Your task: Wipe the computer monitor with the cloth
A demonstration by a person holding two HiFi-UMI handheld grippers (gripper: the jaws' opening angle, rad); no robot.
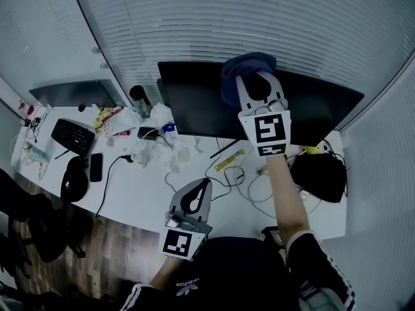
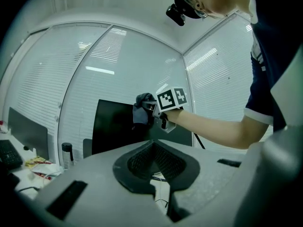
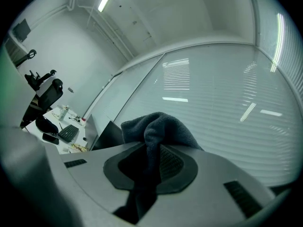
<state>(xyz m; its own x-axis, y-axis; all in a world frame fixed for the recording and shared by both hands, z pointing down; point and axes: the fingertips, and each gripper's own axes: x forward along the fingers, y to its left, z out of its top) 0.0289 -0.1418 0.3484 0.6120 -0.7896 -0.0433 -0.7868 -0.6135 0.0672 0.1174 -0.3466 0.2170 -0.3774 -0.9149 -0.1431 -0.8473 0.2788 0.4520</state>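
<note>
Dark-blue cloth is bunched at the top edge of the black computer monitor, right of its middle, and lies against the upper part of the screen. The right gripper is raised there on an outstretched arm, its fingers clamped on the cloth, which bulges above them and hangs down between them in the right gripper view. The left gripper is held low near the person's body, over the front edge of the white counter; its fingers are closed tip to tip with nothing between them. A black keyboard, a phone and a second monitor are at the counter's left end, well apart from the cloth.
</note>
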